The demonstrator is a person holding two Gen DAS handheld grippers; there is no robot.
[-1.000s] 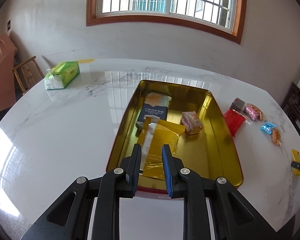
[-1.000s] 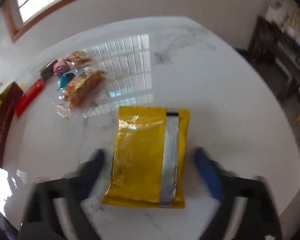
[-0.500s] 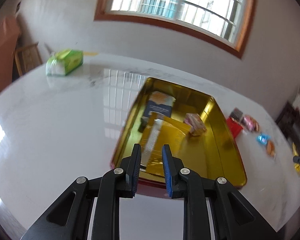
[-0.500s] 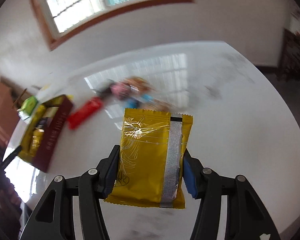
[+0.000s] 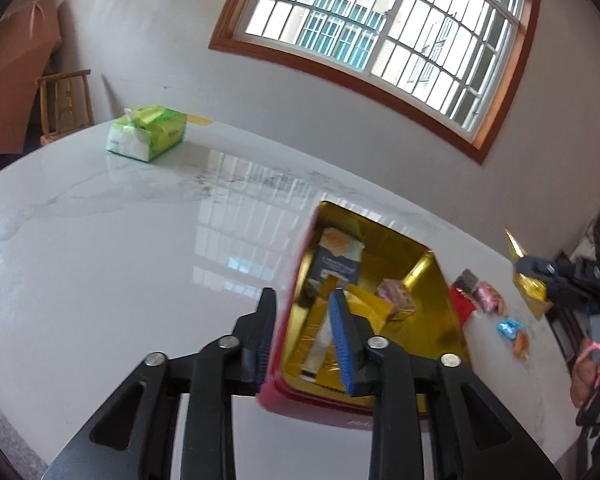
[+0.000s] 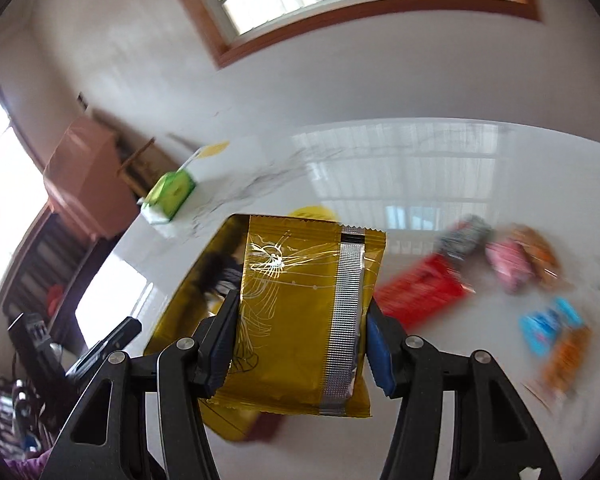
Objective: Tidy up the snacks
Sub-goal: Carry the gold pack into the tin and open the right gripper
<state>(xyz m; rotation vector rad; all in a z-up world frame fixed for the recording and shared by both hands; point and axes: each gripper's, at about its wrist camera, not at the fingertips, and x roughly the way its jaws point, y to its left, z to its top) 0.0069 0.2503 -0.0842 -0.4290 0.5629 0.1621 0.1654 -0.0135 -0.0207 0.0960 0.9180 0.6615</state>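
Right gripper (image 6: 300, 344): jaws clamped on the two side edges of a yellow snack packet (image 6: 304, 312), which hangs clear of the table (image 6: 440, 168), flat face toward the camera. Directly beyond and below the packet lies the gold tray (image 6: 188, 284), so the packet is judged to be in transit to it and not yet released.

Left gripper (image 5: 302, 330): jaws narrow but opening, straddling the near left wall of the tray (image 5: 440, 280); the pads do not appear to press on that wall, and no snack is between them. Just ahead of its tips, inside the tray, lie a yellow packet (image 5: 364, 308), a blue-and-white box (image 5: 338, 258) and a small pink-wrapped snack (image 5: 398, 294).

Done, as far as visible: three items stowed in the tray. In hand: one packet.

Outstanding: to the right of the held packet in the right wrist view, loose on the table, a red packet (image 6: 420, 292), a dark foil packet (image 6: 462, 236), a pink packet (image 6: 506, 260), a blue packet (image 6: 548, 320) and orange packets (image 6: 568, 360); motion blur prevents an exact count.

Farther off, beyond the tray on its left, a green tissue pack (image 5: 146, 138), not a snack. Task judged under half complete
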